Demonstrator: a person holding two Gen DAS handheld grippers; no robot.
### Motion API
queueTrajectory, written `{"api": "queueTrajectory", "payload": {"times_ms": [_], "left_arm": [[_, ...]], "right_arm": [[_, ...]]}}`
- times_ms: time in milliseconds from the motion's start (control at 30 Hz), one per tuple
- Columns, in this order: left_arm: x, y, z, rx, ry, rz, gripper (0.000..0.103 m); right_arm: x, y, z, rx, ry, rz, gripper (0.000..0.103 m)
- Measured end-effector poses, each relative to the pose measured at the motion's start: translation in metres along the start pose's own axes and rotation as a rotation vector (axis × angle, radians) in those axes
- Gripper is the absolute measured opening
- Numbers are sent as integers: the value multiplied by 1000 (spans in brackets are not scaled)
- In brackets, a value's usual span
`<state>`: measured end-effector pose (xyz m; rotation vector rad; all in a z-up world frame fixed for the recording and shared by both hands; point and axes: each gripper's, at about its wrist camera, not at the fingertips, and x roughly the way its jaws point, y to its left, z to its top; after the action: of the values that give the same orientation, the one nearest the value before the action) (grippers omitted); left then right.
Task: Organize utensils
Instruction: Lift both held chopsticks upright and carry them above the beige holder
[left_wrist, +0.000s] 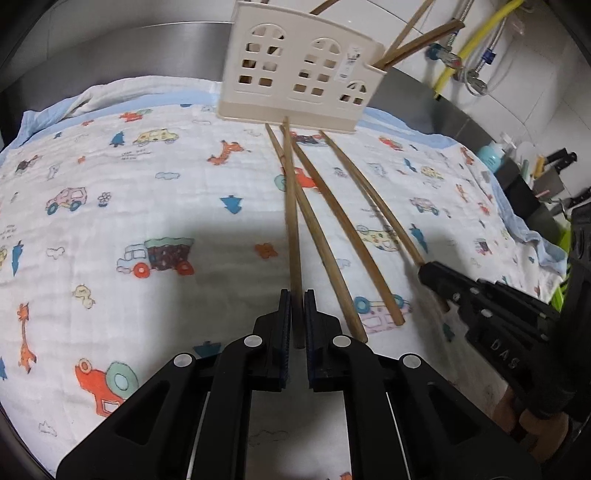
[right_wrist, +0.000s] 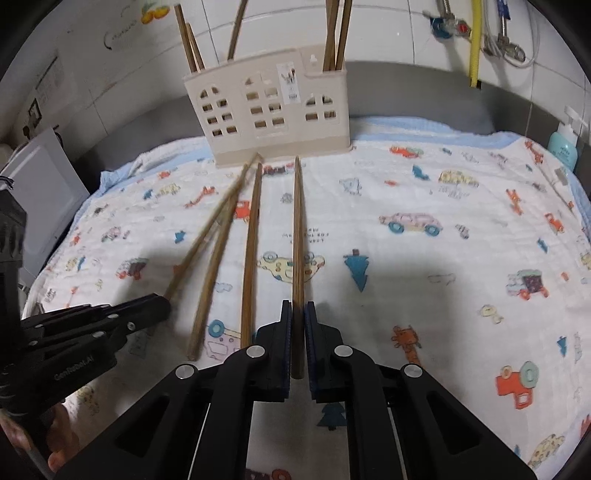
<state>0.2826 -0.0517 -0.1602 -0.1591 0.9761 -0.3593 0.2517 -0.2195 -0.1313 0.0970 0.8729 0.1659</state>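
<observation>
Chopsticks (left_wrist: 317, 236) lie ahead; your left gripper (left_wrist: 297, 321) and right gripper (right_wrist: 298, 332) each clamp one, ready for the holder (left_wrist: 295, 74).

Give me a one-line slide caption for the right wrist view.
Right gripper shut on one chopstick; three more lie left of it, before the house-shaped holder.

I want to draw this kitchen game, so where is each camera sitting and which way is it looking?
Left wrist view: sits on the left hand-held gripper, looks forward and down at chopsticks on the cartoon cloth and the cream holder; shows its own fingers shut on one chopstick, plus the right hand-held gripper.
Right wrist view: sits on the right hand-held gripper, faces the same holder; its fingers clamp another chopstick.
Shared: holder, cloth, four chopsticks, both grippers.
</observation>
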Motion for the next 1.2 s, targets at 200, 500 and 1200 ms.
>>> {"api": "queueTrajectory", "payload": {"times_ms": [200, 500, 1200], "left_arm": [[6, 4, -1, -33, 13, 6, 11], [7, -3, -2, 13, 8, 37, 7], [-94, -10, 72, 236, -243, 70, 3]], "right_arm": [[-32, 3, 18, -39, -79, 3, 7], [-87, 9, 67, -118, -201, 33, 7], [-138, 15, 178, -240, -235, 104, 6]]}}
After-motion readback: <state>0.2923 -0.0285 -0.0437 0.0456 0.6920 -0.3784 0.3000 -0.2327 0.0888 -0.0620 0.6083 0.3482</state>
